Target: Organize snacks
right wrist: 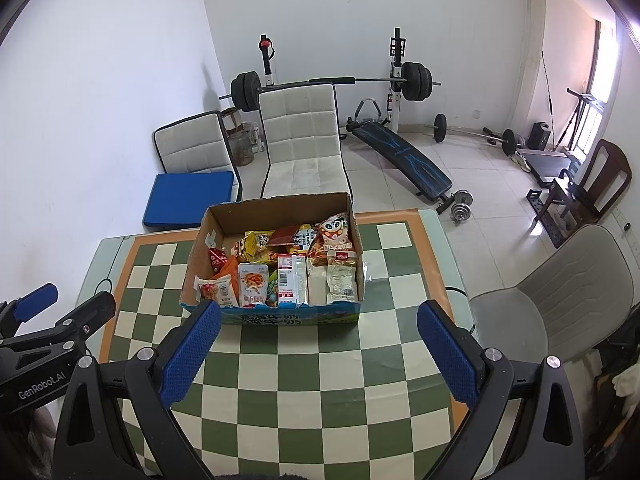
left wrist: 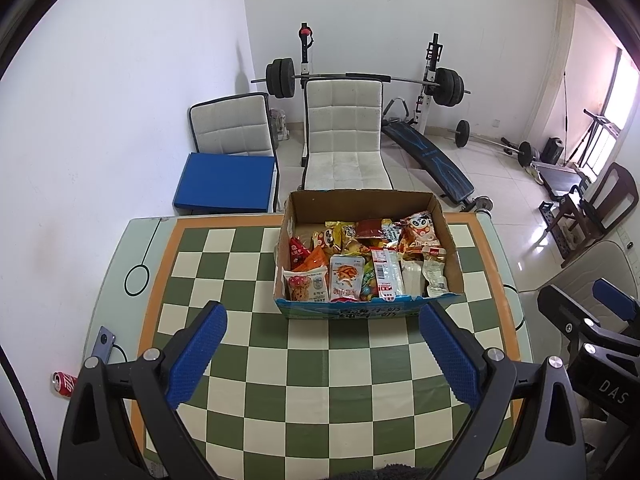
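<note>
An open cardboard box (left wrist: 362, 200) (right wrist: 280, 205) stands on the far half of the green-and-cream checkered table (left wrist: 312, 368) (right wrist: 316, 376). Several snack packets (left wrist: 368, 260) (right wrist: 288, 268) fill it, among them a panda-print bag (left wrist: 418, 230) (right wrist: 334, 234). My left gripper (left wrist: 322, 320) is open over the table just short of the box, nothing between its blue pads. My right gripper (right wrist: 318, 320) is open too, equally near the box front and empty. Each gripper shows at the edge of the other's view, the right one (left wrist: 592, 312) and the left one (right wrist: 68, 300).
Two white padded chairs (left wrist: 344, 128) and a blue cushion (left wrist: 226, 182) stand beyond the table. A grey chair (right wrist: 560, 292) sits at the table's right. A barbell rack (left wrist: 360, 78), a sit-up bench and weights fill the back. A red can (left wrist: 64, 384) lies on the floor at left.
</note>
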Demonstrator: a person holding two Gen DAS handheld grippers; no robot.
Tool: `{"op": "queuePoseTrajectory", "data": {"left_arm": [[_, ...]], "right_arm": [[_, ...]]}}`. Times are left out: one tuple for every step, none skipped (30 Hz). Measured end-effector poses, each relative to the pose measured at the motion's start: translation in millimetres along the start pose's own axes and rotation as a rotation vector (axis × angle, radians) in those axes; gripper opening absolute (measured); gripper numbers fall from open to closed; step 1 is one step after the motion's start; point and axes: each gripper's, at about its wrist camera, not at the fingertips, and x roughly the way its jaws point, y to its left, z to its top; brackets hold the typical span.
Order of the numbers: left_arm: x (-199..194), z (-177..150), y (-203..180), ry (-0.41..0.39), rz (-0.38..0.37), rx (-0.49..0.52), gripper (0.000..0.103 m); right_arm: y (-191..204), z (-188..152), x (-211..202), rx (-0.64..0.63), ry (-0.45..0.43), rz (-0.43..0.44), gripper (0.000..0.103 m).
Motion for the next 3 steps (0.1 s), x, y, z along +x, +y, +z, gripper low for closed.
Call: {"op": "queuePoseTrajectory", "data": {"left_arm": [[0.0,0.2,-0.5,0.000,0.001,0.000,0.099],[-0.1,0.2,-0.9,0.000,0.001,0.000,0.099],[0.1,0.2,-0.9,0.000,0.001,0.000,0.099]], "right_arm": [[0.2,-0.1,0.0,-0.001,0.000,-0.002,0.100],[0.1,-0.2,0.1,-0.002,-0.001,-0.003,0.100],[0.0,0.0,-0.4,0.001,0.000,-0.002,0.100]]}}
